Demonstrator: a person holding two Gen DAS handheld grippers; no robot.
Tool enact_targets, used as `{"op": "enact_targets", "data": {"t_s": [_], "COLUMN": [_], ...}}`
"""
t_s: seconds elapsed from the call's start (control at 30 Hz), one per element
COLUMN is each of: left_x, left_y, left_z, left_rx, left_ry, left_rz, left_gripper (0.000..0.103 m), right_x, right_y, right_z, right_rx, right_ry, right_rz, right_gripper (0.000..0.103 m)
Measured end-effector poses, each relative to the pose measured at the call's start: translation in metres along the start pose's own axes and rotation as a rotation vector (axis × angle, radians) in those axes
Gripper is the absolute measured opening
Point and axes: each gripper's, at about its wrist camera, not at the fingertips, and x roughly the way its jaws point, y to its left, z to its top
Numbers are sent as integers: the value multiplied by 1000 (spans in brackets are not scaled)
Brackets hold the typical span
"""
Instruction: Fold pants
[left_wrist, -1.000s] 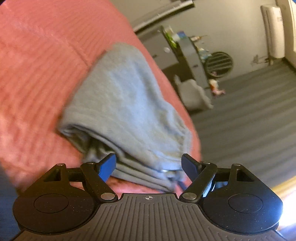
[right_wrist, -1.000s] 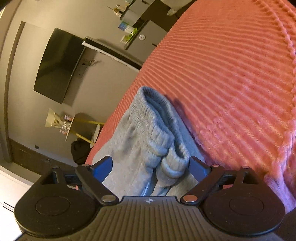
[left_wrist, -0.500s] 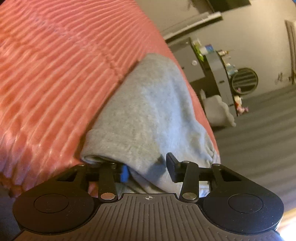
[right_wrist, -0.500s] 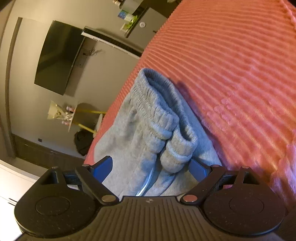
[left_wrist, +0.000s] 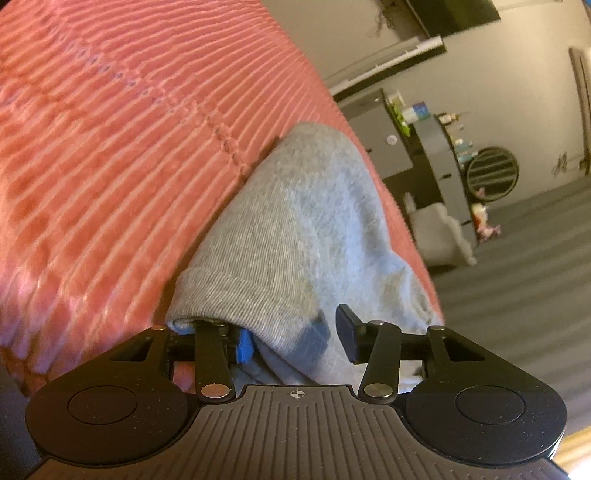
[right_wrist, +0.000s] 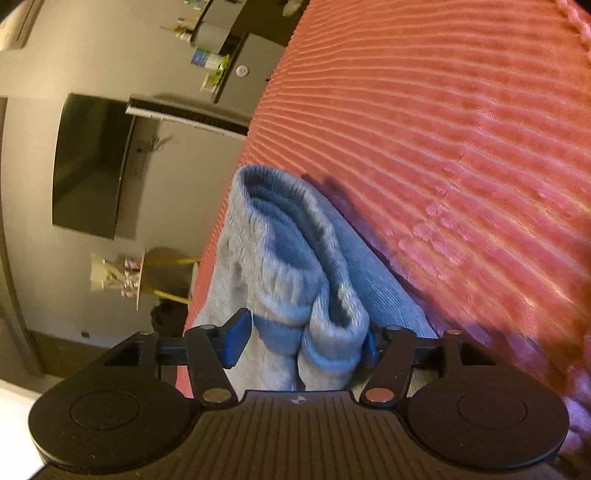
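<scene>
Now the folded grey pants (left_wrist: 295, 229) lie near the edge of the red ribbed bedspread (left_wrist: 110, 147). Left gripper (left_wrist: 295, 341) has just reopened a little around a folded corner, its right pad clear of the cloth. Right gripper (right_wrist: 303, 338), just closing, straddles the bunched waistband (right_wrist: 288, 258), pads touching cloth.
</scene>
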Motion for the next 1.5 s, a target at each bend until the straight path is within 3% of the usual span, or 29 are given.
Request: {"op": "enact_targets", "data": {"t_s": [0.07,0.17,0.23,0.4,0.5,0.57,0.6,0.63,0.67,0.73,0.87,0.97,1.1,1.13,1.27,1.4,1.5], "left_x": [1,0,-6,-39,-46,-35,-31,-29,-29,-36,-52,-64,-82,-80,-43,13,40], "left_y": [-2,2,2,-8,-12,-17,-19,-22,-26,-31,-29,-34,-43,-45,-49,-39,-37], "left_z": [0,4,6,3,-1,-3,-5,-6,-9,-9,-3,2,14,19,40,60,67], "left_rx": [15,6,24,101,164,204,224,244,264,289,255,261,355,391,501,428,445], "left_ry": [-13,-28,-51,-133,-100,-37,-29,-27,-33,-36,-34,-46,-149,-141,-4,164,197], "left_rz": [14,13,-23,-72,-15,97,147,187,206,207,173,159,148,155,136,98,125], "left_gripper": [50,34,21,16,16,21,29,30,31,36,40,44,79,81,82,83,90], "right_x": [4,7,4,-16,-27,-28,-23,-17,-15,-19,-29,-21,-3,2,22,39,47], "right_y": [2,12,20,22,20,20,22,23,25,30,42,41,38,39,46,45,44], "right_z": [0,-3,-6,-6,-5,-5,-5,-5,-4,-5,-2,9,19,19,28,33,42], "right_rx": [-15,-97,-143,-65,-104,-189,-239,-252,-254,-280,-393,-365,-366,-389,-486,-489,-509], "right_ry": [-4,-22,-30,-17,8,10,15,21,25,-1,-72,-30,83,94,173,267,326], "right_rz": [-20,-63,-67,74,77,13,-59,-143,-162,-143,-179,-158,-145,-151,-163,-143,-109], "right_gripper": [56,44,42,40,41,42,45,51,53,57,79,79,82,86,92,92,93]}}
